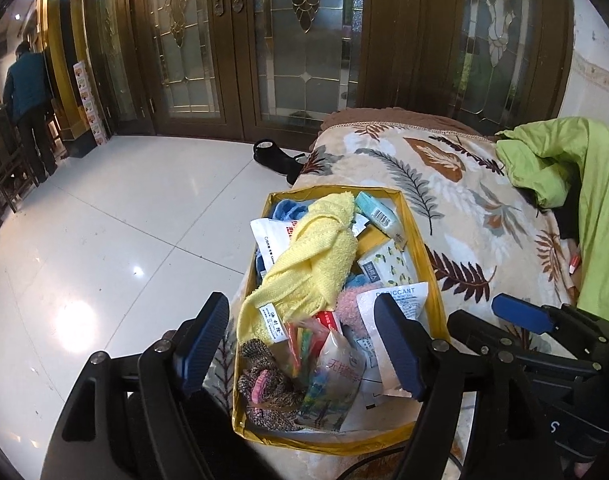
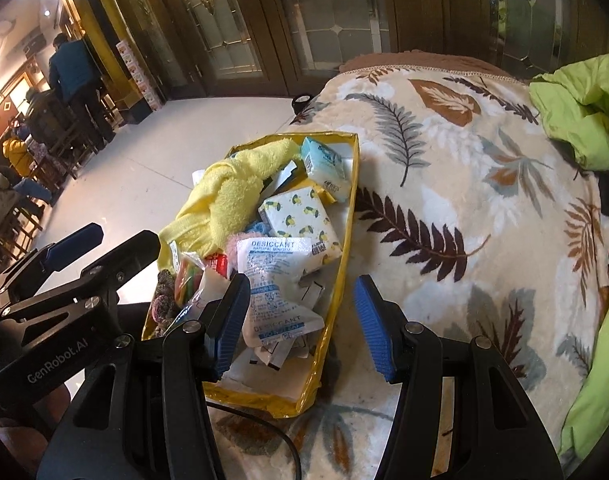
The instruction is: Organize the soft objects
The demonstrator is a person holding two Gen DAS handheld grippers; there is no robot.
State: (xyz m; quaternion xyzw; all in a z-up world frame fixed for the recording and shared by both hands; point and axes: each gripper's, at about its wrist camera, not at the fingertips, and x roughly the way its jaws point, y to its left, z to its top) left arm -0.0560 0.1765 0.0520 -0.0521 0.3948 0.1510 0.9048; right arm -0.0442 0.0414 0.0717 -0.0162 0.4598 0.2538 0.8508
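A yellow cardboard tray (image 1: pixel 424 256) sits on a leaf-patterned blanket (image 1: pixel 444 184) and is piled with soft things: a yellow towel (image 1: pixel 316 256), a white desiccant pouch (image 1: pixel 400 300), tissue packs (image 1: pixel 388 268), a knitted brown-pink item (image 1: pixel 268 392) and snack bags (image 1: pixel 328 368). My left gripper (image 1: pixel 304 344) is open above the tray's near end, holding nothing. My right gripper (image 2: pixel 300 320) is open over the tray's right rim (image 2: pixel 344 240), its left finger beside the desiccant pouch (image 2: pixel 276 276). The yellow towel (image 2: pixel 228 196) also shows in the right wrist view.
A lime-green jacket (image 1: pixel 576 184) lies on the blanket at the right. A black shoe (image 1: pixel 276 156) lies on the white tile floor (image 1: pixel 124 232) beyond the blanket's edge. Glass-paneled wooden doors (image 1: pixel 288 40) stand behind. A person (image 1: pixel 28 104) stands far left.
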